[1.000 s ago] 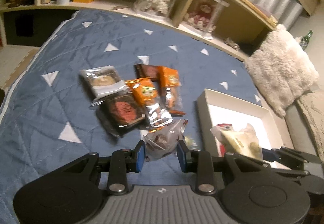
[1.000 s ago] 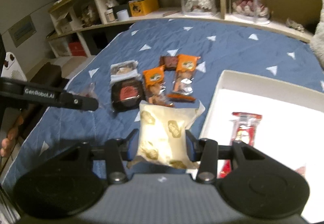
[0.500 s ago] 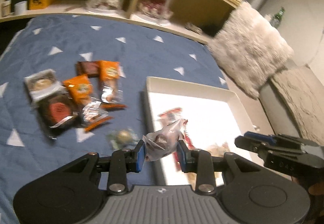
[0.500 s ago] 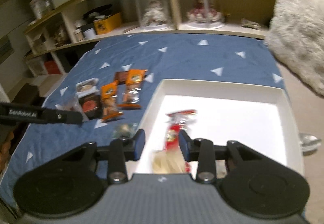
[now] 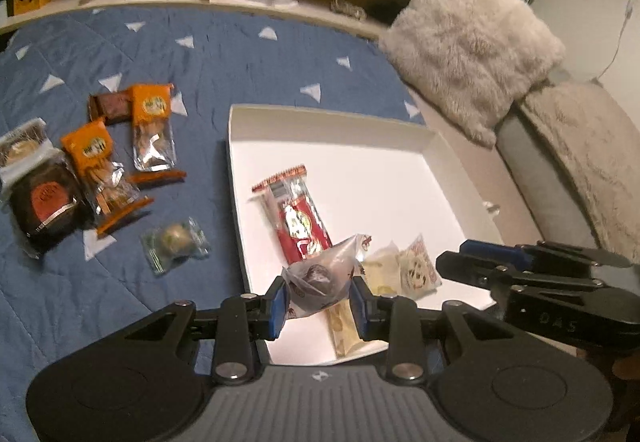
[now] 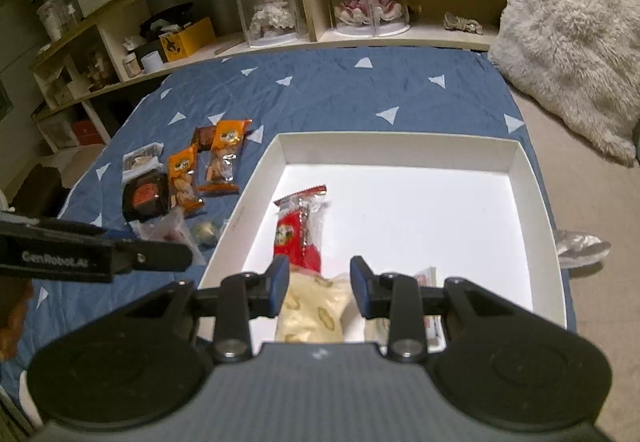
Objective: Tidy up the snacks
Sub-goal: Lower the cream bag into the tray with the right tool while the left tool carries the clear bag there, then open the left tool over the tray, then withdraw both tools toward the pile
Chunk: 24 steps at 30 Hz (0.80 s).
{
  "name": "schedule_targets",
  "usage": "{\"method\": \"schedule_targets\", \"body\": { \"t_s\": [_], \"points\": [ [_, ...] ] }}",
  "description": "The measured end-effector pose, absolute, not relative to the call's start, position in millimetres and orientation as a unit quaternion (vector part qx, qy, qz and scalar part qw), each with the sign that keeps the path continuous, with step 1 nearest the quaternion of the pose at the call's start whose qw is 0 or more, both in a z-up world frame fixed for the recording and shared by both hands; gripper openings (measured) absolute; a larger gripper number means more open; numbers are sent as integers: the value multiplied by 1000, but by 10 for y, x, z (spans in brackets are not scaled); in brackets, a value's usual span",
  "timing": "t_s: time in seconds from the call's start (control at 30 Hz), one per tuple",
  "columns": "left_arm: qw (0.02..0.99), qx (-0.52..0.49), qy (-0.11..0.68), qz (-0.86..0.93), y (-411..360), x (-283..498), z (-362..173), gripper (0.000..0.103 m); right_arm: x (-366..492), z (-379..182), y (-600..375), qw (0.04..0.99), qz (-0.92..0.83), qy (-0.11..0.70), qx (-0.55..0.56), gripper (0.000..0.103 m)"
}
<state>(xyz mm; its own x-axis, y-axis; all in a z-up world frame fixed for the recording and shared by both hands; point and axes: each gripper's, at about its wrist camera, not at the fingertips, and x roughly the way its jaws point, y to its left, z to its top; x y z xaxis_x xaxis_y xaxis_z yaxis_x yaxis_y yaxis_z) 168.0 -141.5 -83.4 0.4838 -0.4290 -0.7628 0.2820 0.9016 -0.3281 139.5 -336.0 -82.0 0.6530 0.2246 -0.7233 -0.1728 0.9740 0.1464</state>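
My left gripper (image 5: 318, 302) is shut on a clear-wrapped dark round snack (image 5: 320, 278), which hangs over the near left corner of the white box (image 5: 328, 110). A red packet (image 5: 300, 218) and a cream packet (image 5: 416, 266) lie inside the box. My right gripper (image 6: 320, 282) stands open just above the cream packet (image 6: 316, 306), its pads off it. Seen from the left wrist view, the right gripper (image 5: 456, 258) hovers at the box's near right side. Several loose snacks lie on the blue quilt left of the box, among them two orange packets (image 5: 152, 126) and a green-wrapped ball (image 5: 176, 246).
A fluffy cushion (image 5: 472, 42) leans at the far right beyond the box. A wooden shelf with doll cases (image 6: 360, 2) runs along the quilt's far edge. A silver wrapper (image 6: 580, 246) lies outside the box on the right. A dark round packet (image 5: 44, 202) sits at the left.
Both grippers swung right from the snack pile to above the box. The right one let go of the cream packet, now lying in the box. The left kept its snack.
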Motion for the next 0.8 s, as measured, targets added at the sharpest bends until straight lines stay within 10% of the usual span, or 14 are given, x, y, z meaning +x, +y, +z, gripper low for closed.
{"method": "schedule_targets", "body": {
  "t_s": [0.2,0.4,0.8],
  "points": [
    [850,-56,479,-212,-1554,1757,-922,37,1393,-891,-3403,902,104,419,32,41],
    [850,-28,482,-210,-1602,1788,-924,72,1409,-970,-3438,896,97,433,34,41],
    [847,-9,491,-203,-1502,1712,-958,83,1362,-1000,-3438,890,84,448,30,59]
  ]
}}
